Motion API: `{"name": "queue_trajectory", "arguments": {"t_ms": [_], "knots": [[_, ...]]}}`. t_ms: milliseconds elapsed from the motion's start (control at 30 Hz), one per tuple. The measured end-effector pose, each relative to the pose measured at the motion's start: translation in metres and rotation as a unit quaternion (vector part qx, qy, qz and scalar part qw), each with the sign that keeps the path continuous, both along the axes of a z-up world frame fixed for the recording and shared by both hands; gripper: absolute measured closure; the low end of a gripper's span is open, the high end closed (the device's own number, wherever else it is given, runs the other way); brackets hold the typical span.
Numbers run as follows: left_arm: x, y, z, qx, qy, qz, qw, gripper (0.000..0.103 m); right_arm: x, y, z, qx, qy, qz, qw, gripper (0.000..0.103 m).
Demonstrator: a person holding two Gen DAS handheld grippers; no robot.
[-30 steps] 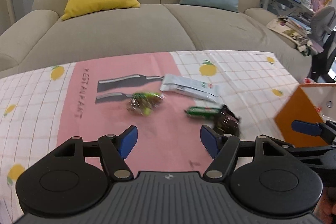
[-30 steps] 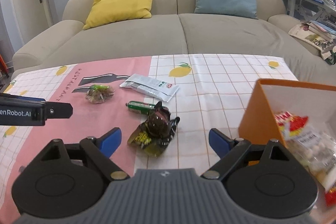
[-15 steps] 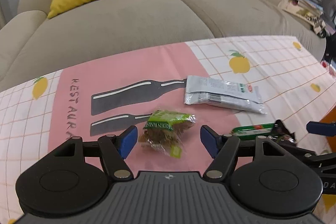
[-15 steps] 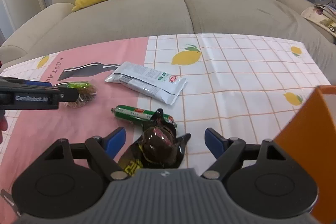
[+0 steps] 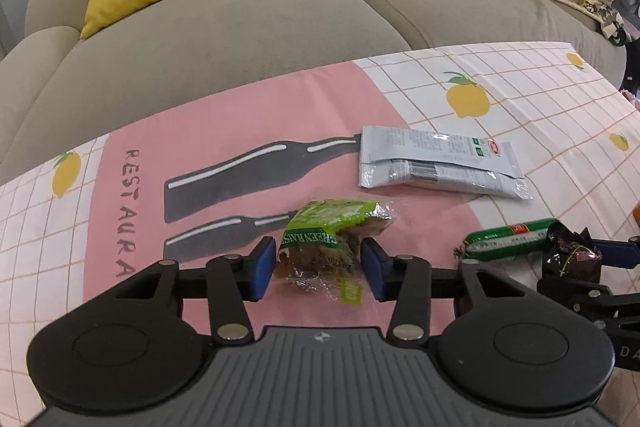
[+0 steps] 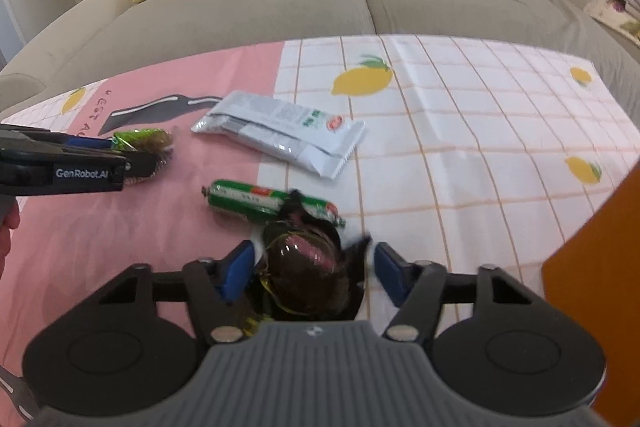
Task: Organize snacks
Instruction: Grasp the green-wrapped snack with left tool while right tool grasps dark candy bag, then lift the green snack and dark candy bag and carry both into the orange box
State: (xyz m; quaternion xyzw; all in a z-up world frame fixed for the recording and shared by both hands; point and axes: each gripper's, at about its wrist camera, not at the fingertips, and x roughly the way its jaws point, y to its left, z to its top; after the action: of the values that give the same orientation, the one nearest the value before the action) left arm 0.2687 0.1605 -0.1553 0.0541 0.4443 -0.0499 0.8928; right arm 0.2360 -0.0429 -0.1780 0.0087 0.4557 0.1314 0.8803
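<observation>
While both sets of jaws are closing, the left gripper [image 5: 318,269] brackets the raisin packet [image 5: 328,243], left of the green sausage [image 6: 272,203]; the right gripper [image 6: 314,273] brackets the dark wrapped sweet [image 6: 304,267], touching it. Slippage risked: crinkly film.

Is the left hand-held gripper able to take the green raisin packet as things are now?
Probably yes. The green raisin packet already lies between the blue pads of the left hand-held gripper, whose jaws are closing. Nothing stands in the way; the green sausage lies apart, to the side.
</observation>
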Motion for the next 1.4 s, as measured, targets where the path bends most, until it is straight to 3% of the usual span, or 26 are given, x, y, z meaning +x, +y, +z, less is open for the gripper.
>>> {"name": "queue_trajectory", "arguments": {"t_ms": [467,533,833,1000,1067,1133,1300,1400], "knots": [[-0.102,-0.030,0.007,-0.076,0.043,0.068,0.9938,0.055,-0.065,-0.028,0.003,0.000,0.011,0.016,1.000,0.051],[-0.117,-0.037,0.009,-0.078,0.056,0.076,0.9925,0.055,-0.074,-0.032,0.004,-0.003,0.019,0.017,1.000,0.052],[-0.178,-0.067,0.016,-0.053,0.087,0.032,0.9943,0.055,-0.119,-0.042,0.005,-0.012,0.033,0.036,0.999,0.052],[-0.188,-0.069,0.013,-0.053,0.065,0.010,0.9964,0.053,-0.131,-0.043,0.006,-0.022,0.034,0.044,0.998,0.051],[-0.189,-0.070,0.011,-0.053,0.050,0.003,0.9973,0.041,-0.134,-0.045,0.006,-0.026,0.031,0.047,0.998,0.048],[-0.187,-0.070,0.009,-0.063,0.050,-0.005,0.9967,0.040,-0.136,-0.046,0.006,-0.029,0.028,0.047,0.998,0.047],[-0.188,-0.068,0.000,-0.075,0.053,-0.006,0.9958,0.040,-0.140,-0.046,0.006,-0.036,0.028,0.045,0.998,0.045],[-0.189,-0.068,0.000,-0.079,0.050,-0.005,0.9957,0.046,-0.142,-0.046,0.006,-0.036,0.028,0.045,0.998,0.046]]}}
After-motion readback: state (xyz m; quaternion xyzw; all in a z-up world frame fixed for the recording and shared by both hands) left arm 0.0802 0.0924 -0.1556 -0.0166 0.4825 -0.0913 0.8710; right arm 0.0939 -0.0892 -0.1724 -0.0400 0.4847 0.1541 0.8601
